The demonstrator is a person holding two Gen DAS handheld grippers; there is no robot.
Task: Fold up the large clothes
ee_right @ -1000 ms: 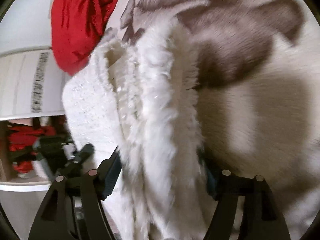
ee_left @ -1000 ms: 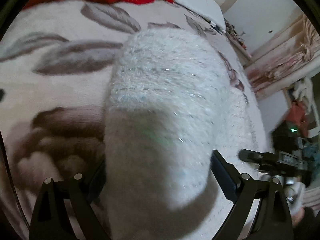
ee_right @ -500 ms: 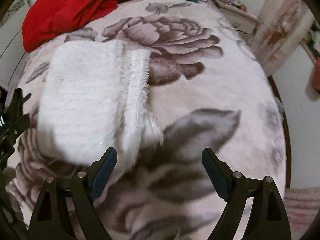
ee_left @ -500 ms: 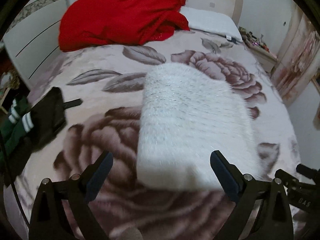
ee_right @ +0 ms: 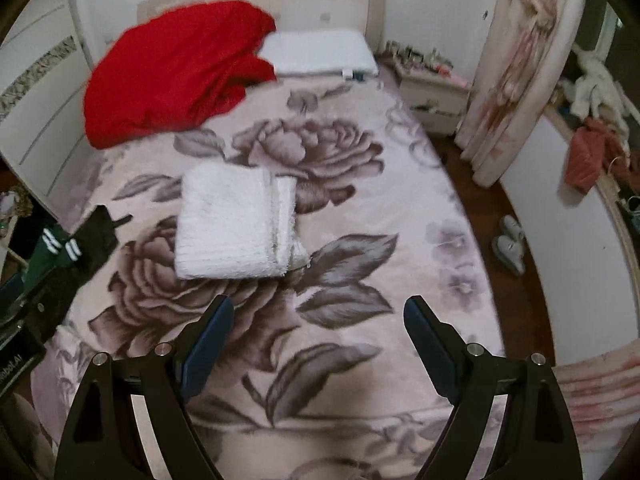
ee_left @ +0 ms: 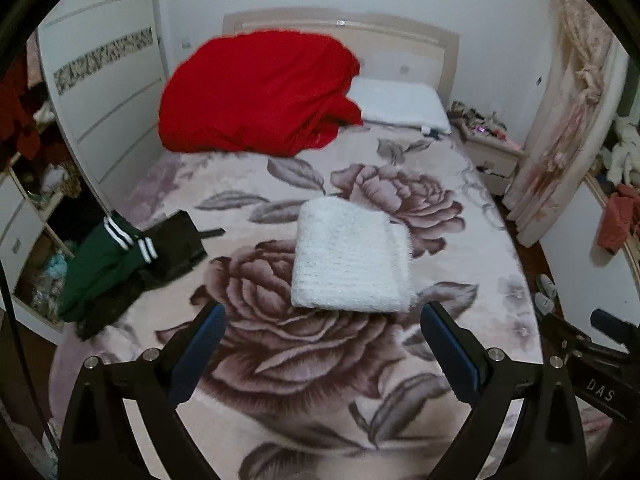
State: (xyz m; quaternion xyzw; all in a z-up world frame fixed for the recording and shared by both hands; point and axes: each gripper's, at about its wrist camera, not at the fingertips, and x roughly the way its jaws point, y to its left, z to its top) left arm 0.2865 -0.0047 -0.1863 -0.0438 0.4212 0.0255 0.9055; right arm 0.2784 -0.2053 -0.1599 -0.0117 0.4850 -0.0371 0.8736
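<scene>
- While the white sweater is lying folded into a compact block in the middle of the bed, both grippers are hanging above the foot of the bed, apart from it
- Left gripper is gaping wide, its jaws holding nothing and touching no cloth
- Right gripper is likewise spread wide and carrying nothing
- From the left gripper the sweater is sitting straight ahead, its near edge spanning most of the gap between the fingers; from the right gripper it is lying ahead and off to the left
- Its long axis is running roughly from the foot of the bed toward the headboard, with the fluffy layered edge facing the right side
- This fold is looking finished to my eye, so the coming move is probably turning on the next garment: the green piece with white stripes is lying with a black garment at the bed's left edge, clearly nearer the left gripper
- Far off by the pillow, the red heap is lying bunched, well apart from both grippers
- Reaching for the green piece, the left gripper is facing a sideways move rather than a forward one
</scene>
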